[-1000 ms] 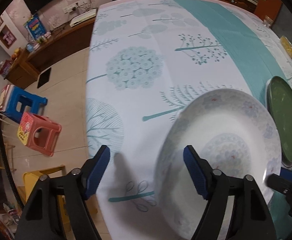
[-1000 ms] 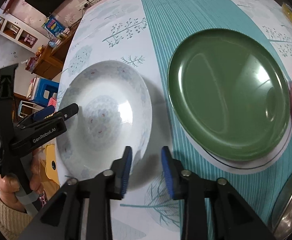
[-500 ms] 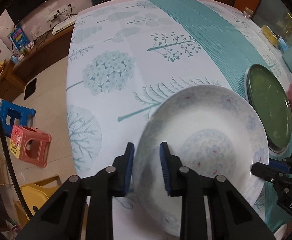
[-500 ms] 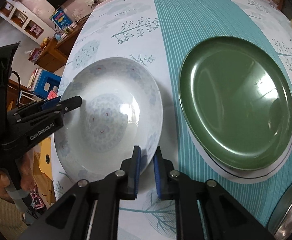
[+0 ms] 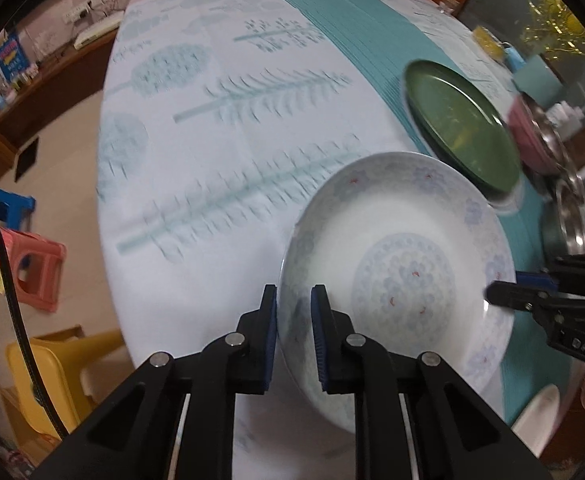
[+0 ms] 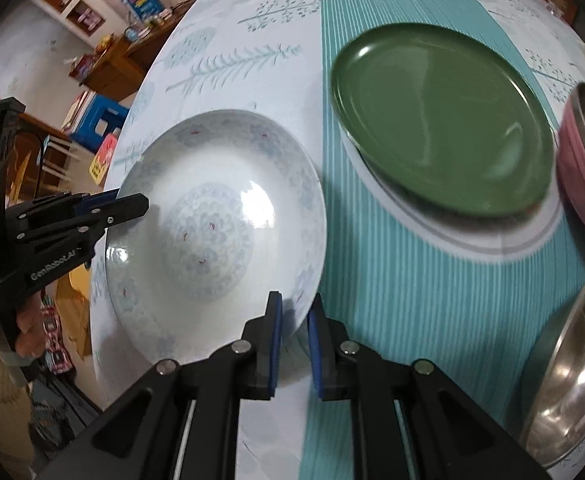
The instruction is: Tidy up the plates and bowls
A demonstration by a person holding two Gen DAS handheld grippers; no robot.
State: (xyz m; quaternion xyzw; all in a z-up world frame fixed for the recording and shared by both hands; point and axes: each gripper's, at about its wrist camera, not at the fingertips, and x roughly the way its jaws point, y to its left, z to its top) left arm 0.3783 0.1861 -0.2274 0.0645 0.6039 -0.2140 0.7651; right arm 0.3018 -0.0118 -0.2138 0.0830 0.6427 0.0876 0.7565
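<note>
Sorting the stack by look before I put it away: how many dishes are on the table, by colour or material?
White floral plate: 1
Green plate: 1
White plate under the green one: 1
Pink bowl: 1
Steel dishes: 1, maybe more cut off at the frame edge
Total: 5 visible

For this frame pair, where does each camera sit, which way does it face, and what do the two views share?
Left wrist: rides the left gripper, looking steeply down along its fingers at the white patterned bowl whose rim it is shut on; the right gripper enters at right.
Right wrist: rides the right gripper, looking down, shut on the bowl's opposite rim; the left gripper and a hand show at left.
Shared: the bowl, the green plate, the tablecloth.
</note>
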